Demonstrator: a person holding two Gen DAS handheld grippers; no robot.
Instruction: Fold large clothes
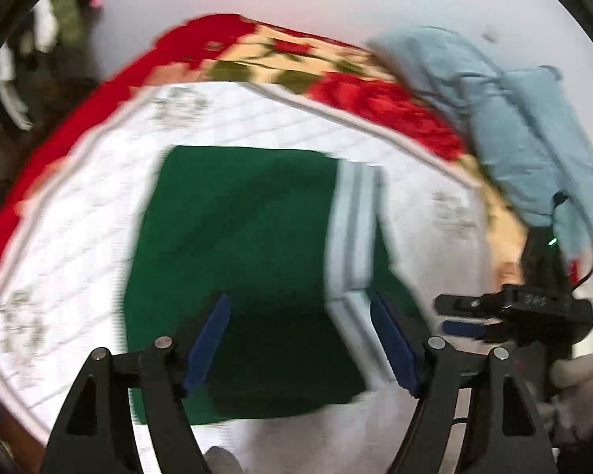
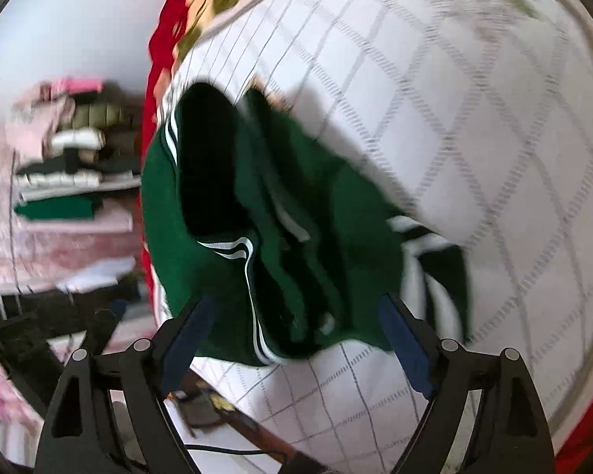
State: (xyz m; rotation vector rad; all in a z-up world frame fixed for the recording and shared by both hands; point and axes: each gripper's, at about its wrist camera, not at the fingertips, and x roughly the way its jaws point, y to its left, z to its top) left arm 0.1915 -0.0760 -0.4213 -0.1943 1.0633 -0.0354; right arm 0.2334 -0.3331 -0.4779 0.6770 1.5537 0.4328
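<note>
A dark green garment with white and grey stripes lies folded into a flat rectangle on a white quilted pad. My left gripper hovers over its near part, jaws wide, with nothing pressed between the blue pads. In the right wrist view the same green garment looks rumpled, its striped cuffs showing. My right gripper is open just above its near edge, the pads not touching the cloth. The right gripper also shows at the right of the left wrist view, beside the garment.
A red floral blanket lies under the pad. A light blue quilted garment sits at the far right. A stack of folded clothes stands off the pad's left. A white-gloved hand holds the right gripper.
</note>
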